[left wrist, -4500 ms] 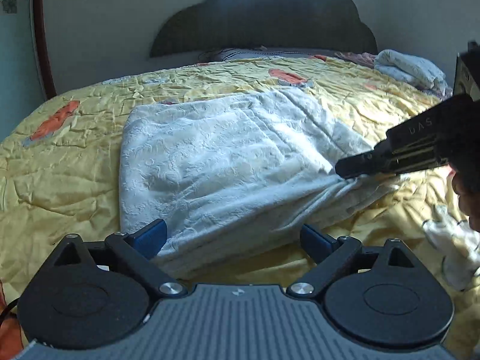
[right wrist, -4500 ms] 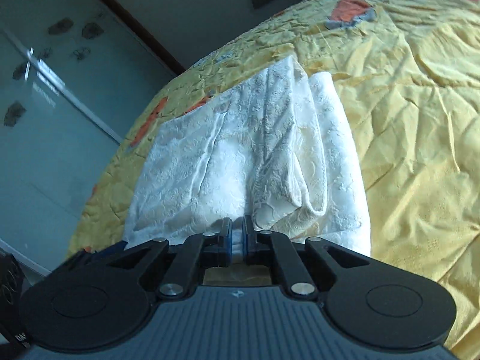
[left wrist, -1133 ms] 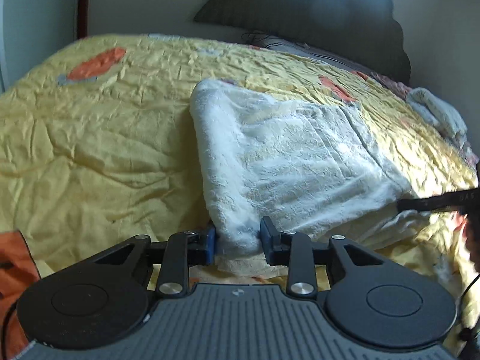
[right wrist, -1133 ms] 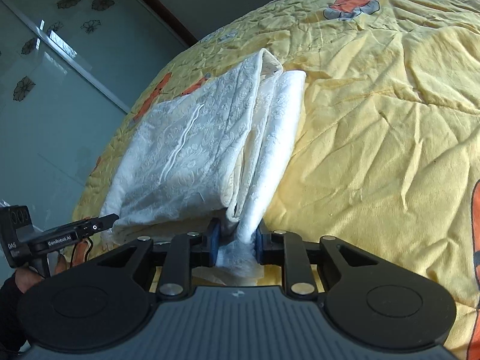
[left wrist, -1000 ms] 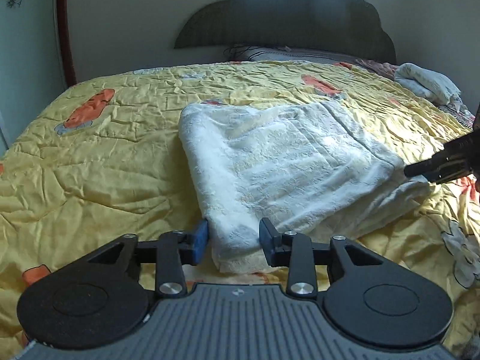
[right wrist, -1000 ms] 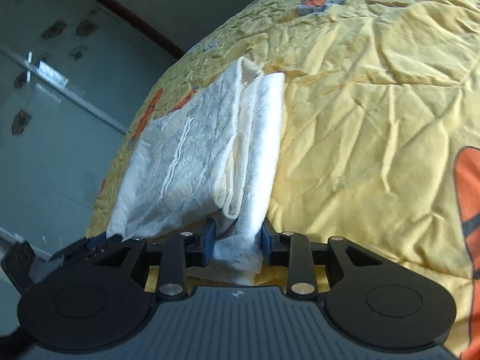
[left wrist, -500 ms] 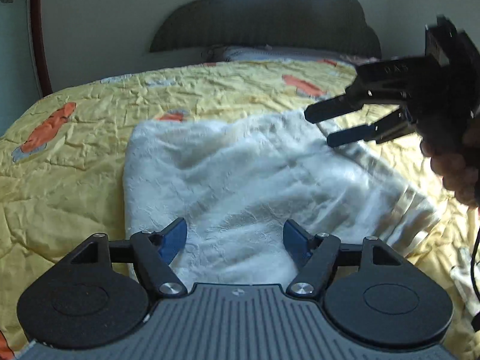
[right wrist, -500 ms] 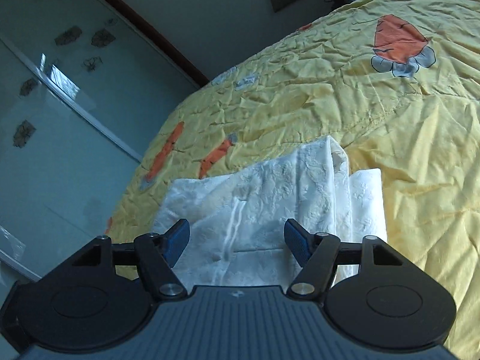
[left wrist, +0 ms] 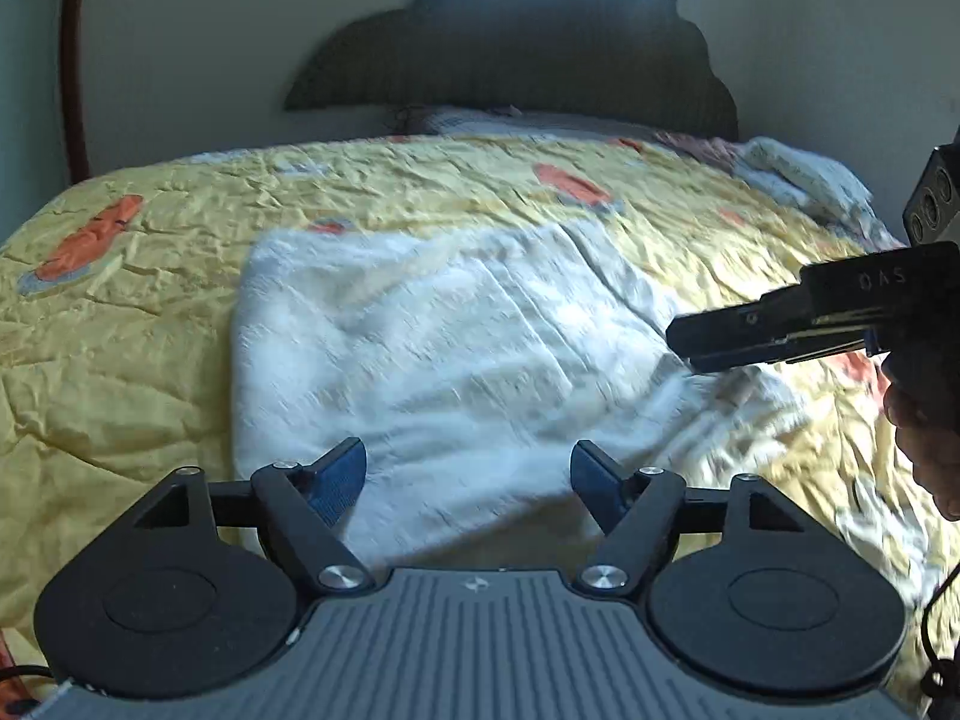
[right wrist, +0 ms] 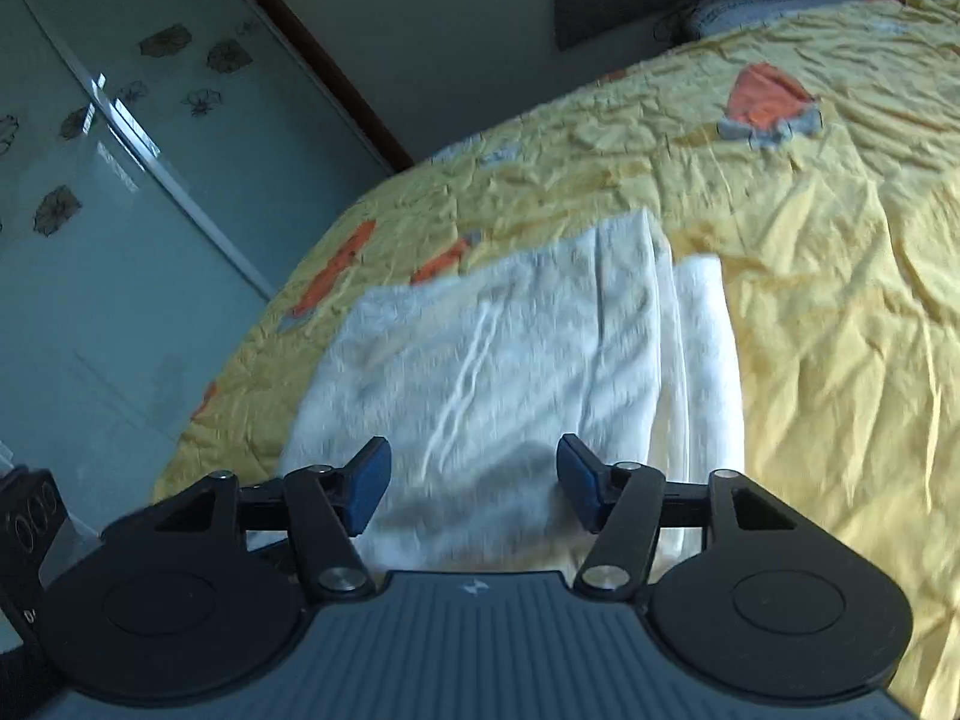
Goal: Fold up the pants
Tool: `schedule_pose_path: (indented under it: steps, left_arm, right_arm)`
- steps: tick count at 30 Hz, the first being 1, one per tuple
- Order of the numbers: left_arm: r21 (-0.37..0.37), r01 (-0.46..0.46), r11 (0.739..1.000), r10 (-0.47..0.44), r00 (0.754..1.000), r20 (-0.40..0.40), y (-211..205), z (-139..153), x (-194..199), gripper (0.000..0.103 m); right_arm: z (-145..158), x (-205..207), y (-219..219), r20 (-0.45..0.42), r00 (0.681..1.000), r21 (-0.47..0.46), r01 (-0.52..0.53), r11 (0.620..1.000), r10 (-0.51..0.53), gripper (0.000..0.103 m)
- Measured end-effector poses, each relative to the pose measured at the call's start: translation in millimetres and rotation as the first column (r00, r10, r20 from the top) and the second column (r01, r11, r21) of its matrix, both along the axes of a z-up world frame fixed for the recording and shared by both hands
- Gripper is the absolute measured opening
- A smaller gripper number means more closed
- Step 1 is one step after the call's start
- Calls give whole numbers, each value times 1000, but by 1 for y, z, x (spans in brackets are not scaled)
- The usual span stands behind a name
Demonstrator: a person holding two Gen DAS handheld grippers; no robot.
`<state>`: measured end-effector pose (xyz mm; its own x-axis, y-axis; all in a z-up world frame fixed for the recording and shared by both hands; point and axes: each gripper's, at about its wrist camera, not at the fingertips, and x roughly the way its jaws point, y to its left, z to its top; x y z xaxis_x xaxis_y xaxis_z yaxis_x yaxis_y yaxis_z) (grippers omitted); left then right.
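The white textured pants (left wrist: 432, 348) lie folded into a rough rectangle on the yellow bedspread (left wrist: 120, 360); they also show in the right wrist view (right wrist: 510, 360). My left gripper (left wrist: 468, 474) is open and empty, just above the near edge of the pants. My right gripper (right wrist: 471, 483) is open and empty over the pants' right end. In the left wrist view the right gripper (left wrist: 780, 330) reaches in from the right above the pants' right edge.
A dark headboard (left wrist: 516, 48) and a pillow (left wrist: 480, 117) stand at the far end of the bed. A light folded cloth (left wrist: 804, 174) lies at the far right. A glass wardrobe door (right wrist: 90, 180) stands left of the bed.
Both grippers held the pants' near edge a second ago, then opened and let go. The pants now lie flat. The right gripper has dropped from above the pants toward their right edge.
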<state>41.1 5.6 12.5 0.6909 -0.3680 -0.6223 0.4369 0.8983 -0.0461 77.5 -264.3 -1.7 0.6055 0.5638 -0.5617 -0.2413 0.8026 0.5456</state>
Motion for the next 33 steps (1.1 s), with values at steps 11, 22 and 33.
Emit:
schedule_pose_path:
  steps: [11,22,33]
  left_arm:
    - [-102,-52,993,65,989,129,18,59,50,88]
    - [-121,-250,961,221,952,-210,-5,4,210,84]
    - [-55,-238,970,234,969,-77,-12,3,191,86]
  right_arm:
    - [38,28,-34,13,991,324,125,938,-136,70]
    - [-27,128,-31,-331,908,478,396,784,-257,69]
    - [-6,91,-27,-247,943,392,307,867,-222,48]
